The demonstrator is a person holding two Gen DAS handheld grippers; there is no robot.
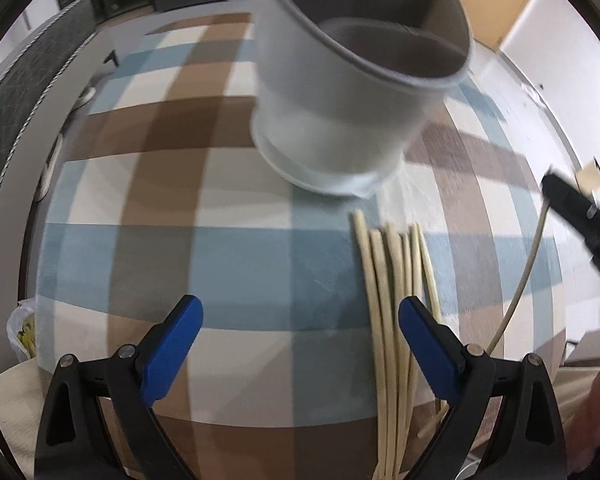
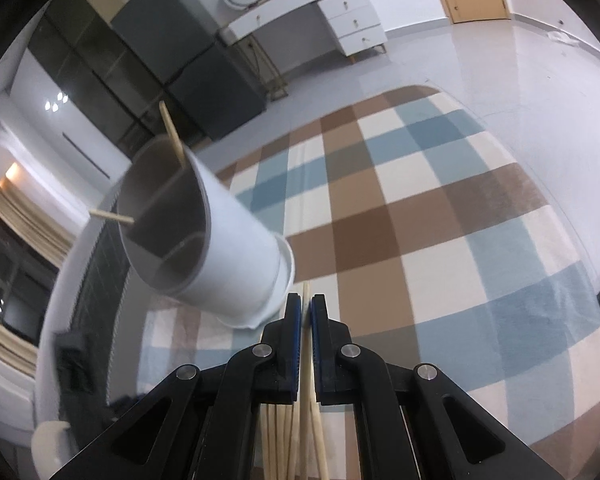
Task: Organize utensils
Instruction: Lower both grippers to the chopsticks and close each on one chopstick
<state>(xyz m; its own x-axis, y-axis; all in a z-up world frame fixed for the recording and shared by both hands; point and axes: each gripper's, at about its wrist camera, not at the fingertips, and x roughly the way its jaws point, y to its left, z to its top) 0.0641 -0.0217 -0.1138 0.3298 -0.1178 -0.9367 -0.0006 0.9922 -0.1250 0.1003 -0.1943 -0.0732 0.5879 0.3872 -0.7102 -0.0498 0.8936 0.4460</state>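
On top of the checked blue, brown and cream tablecloth (image 1: 240,256), the white cylindrical utensil holder with inner dividers (image 1: 340,120) stands near a row of pale wooden chopsticks (image 1: 392,280). Right gripper (image 2: 306,308) is pinching one chopstick (image 2: 309,364), probably headed for the holder, which already has two sticks in it. Left gripper (image 1: 300,320) is spread wide, nothing in it.

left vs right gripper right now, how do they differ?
Left gripper: jaws spread wide, holding nothing, hovering above the plaid cloth beside the loose chopsticks. Right gripper: jaws nearly closed, pinching a single chopstick close to the white holder. Shared: black frames, blue pads, both pointed toward the holder.
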